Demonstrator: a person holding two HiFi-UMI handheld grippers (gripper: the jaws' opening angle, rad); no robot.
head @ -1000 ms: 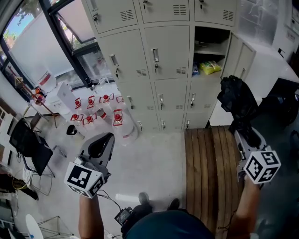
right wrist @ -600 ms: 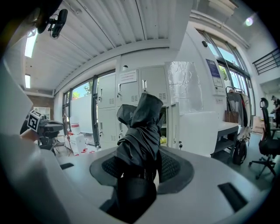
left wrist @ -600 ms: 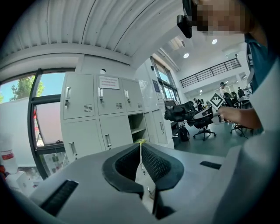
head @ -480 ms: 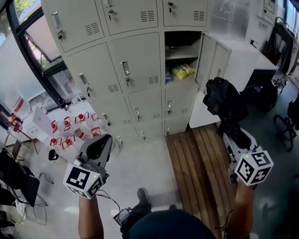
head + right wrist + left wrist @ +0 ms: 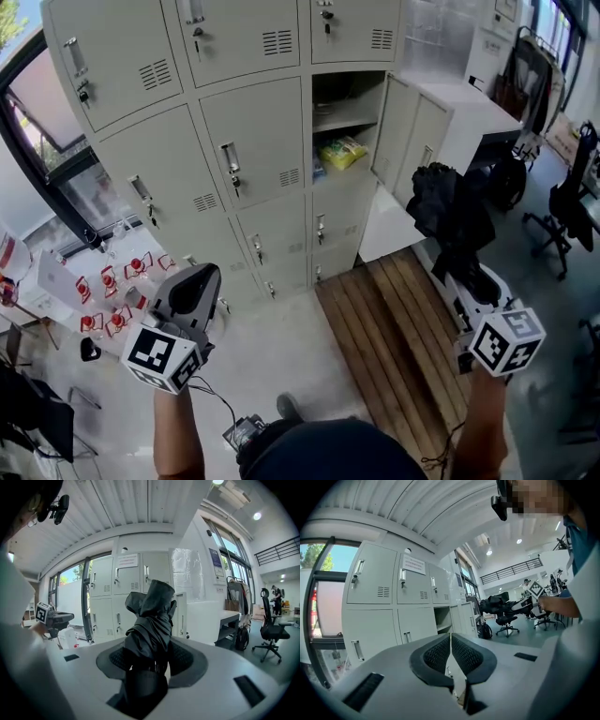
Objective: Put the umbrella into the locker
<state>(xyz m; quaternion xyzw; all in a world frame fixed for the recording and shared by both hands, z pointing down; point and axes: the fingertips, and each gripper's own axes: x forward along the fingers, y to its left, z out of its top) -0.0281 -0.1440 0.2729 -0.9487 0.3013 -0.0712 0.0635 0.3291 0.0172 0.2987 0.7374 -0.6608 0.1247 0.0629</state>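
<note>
Over the slatted wooden platform (image 5: 394, 328), right gripper (image 5: 466, 274): clamped on the folded black umbrella (image 5: 452, 208) near its lower end. The canopy bundle stands up and forward out of the jaws, and loose folds spill at its top.
Umbrella: carried in the air to the right of the open door (image 5: 396, 127), well apart from the opening and not yet inside.
Open compartment (image 5: 345, 98): sits in the right column of the locker bank (image 5: 253, 141), with the door swung out to the right. A shelf divides it.
Contents: a yellow packet (image 5: 343, 150) lies on the compartment floor near its front edge, with a blue item (image 5: 317, 167) just beside it on the left.
Left gripper (image 5: 197, 283): closed, pads meeting at the tips with nothing between them. It is held low at the left above the bare floor, far from the opening.
Step in hand (judged): bringing the umbrella to the mouth of the compartment.
Approach: the canopy end should lead and pass the front edge squarely, between the door's free edge and the left wall of the compartment.
Placement: the bundle is best laid with its tip toward the back wall, and the grip kept until the weight rests on the shelf or floor.
Hazard: the loose folds can snag on the shelf lip or the door edge, and the packet may be shoved rearward.
Spare tool: the left gripper is free to steady the door if it swings.
</note>
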